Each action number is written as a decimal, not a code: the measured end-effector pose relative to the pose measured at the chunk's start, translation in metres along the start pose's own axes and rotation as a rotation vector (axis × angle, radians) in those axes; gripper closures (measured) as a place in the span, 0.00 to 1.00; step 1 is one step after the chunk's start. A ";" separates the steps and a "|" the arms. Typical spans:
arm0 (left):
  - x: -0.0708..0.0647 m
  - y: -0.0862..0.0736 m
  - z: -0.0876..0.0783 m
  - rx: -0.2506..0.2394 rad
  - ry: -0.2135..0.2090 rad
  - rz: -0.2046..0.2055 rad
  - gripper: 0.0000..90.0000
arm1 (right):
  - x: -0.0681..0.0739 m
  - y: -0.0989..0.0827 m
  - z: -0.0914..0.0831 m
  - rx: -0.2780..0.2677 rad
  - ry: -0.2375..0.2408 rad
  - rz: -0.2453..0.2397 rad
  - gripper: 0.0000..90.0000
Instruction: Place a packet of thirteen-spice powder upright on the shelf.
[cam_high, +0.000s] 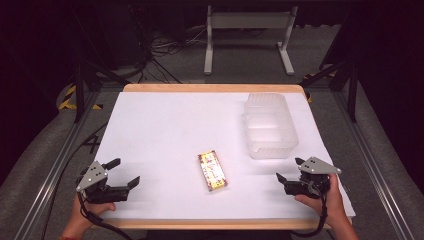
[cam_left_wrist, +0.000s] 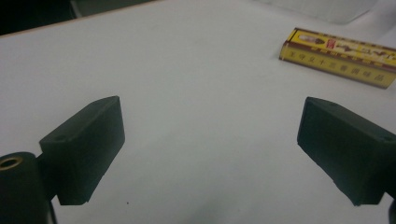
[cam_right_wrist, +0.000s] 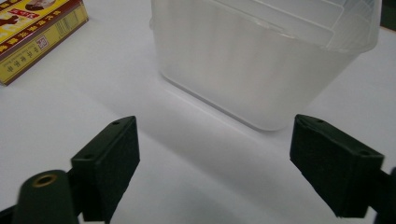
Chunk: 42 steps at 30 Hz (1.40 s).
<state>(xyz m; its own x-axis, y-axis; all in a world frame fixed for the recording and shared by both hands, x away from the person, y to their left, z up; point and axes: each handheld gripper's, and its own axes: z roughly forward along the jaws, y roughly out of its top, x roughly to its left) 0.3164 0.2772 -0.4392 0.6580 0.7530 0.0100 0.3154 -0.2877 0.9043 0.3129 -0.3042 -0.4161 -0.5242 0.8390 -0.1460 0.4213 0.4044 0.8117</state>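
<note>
Presently we list what lies on the desk (cam_high: 150, 120), taking the box (cam_high: 213, 171) as our landmark.

Item one: the box, a flat yellow-and-red printed carton, lying flat on the white sheet near the middle of the front half, its long side running roughly front to back and slightly skewed. Nothing touches it.

Item two: the tub (cam_high: 270, 125), a clear plastic container, open side up, standing beyond the box and to its right, well apart from it. Whether anything lies inside we cannot tell.

Item three: our left gripper (cam_high: 124, 172), to the left of the box and well apart, low over the front edge. Its fingers (cam_left_wrist: 88, 149) stand wide apart with bare sheet between them; the box shows ahead and to the right in its own view.

Item four: our right gripper (cam_high: 290, 170), to the right of the box and nearer the tub. Its fingers (cam_right_wrist: 109, 163) are likewise apart, nothing between them, pointing toward the tub wall.

Step in hand, as we judge it: reaching for the box, likely to put it in the tub. To do it well, we would bring one gripper square to the box, line the fingers across its narrow width rather than its length, lower until they straddle both long edges, then close evenly. A skewed approach could nudge the light carton along the smooth sheet instead of seizing it.
</note>
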 end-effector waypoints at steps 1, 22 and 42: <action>-0.002 -0.001 0.003 0.016 0.002 0.014 0.09 | 0.003 0.001 0.001 0.000 0.016 -0.002 0.21; -0.011 -0.002 -0.006 0.011 0.024 0.036 0.10 | 0.051 0.034 0.018 0.020 0.156 -0.084 0.25; -0.015 -0.003 -0.004 0.027 0.005 0.049 0.10 | 0.093 0.099 0.076 0.064 0.224 -0.124 0.27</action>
<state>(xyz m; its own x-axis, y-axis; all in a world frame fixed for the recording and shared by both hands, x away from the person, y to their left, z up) 0.3032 0.2690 -0.4405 0.6700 0.7402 0.0564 0.3011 -0.3404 0.8907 0.3620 -0.1584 -0.3924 -0.7223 0.6832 -0.1072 0.3863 0.5272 0.7568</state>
